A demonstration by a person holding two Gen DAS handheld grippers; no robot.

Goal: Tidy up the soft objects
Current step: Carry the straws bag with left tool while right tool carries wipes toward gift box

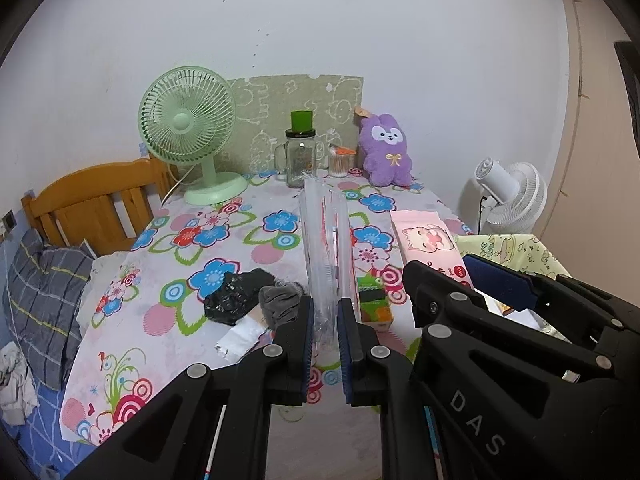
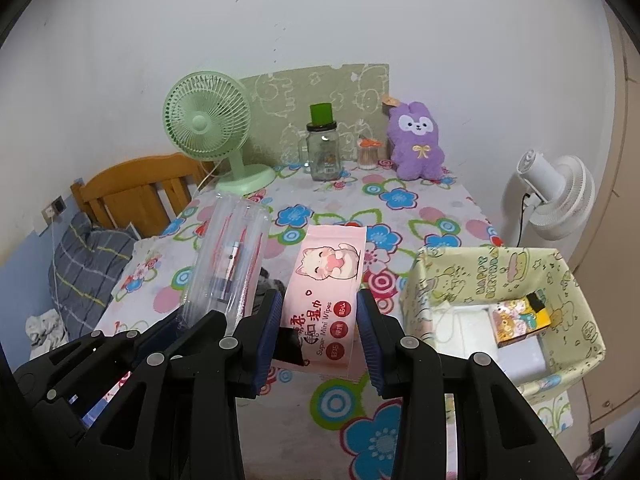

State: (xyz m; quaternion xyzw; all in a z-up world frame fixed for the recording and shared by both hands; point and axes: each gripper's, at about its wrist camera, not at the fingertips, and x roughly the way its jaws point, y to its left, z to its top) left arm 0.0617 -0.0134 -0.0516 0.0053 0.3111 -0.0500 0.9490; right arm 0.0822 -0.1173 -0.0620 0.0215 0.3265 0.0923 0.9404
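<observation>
Left hand-held gripper (image 1: 323, 322) pinching clear plastic pouch (image 1: 326, 240) upright; right hand-held gripper (image 2: 320, 328) clamping pink wipes pack (image 2: 326, 280) above floral worktop (image 2: 400, 200). Papered box (image 2: 420, 292) holding small carton (image 2: 520, 316).

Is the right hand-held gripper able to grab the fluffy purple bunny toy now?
Probably not: the right hand-held gripper is already shut on the pink wet-wipes pack, and the fluffy purple bunny toy sits far back.

Left gripper (image 1: 325, 326): jaws clamped on clear plastic pouch (image 1: 326, 248), upright above floral tabletop (image 1: 224, 232); purple plush rabbit (image 1: 385, 150) behind.
</observation>
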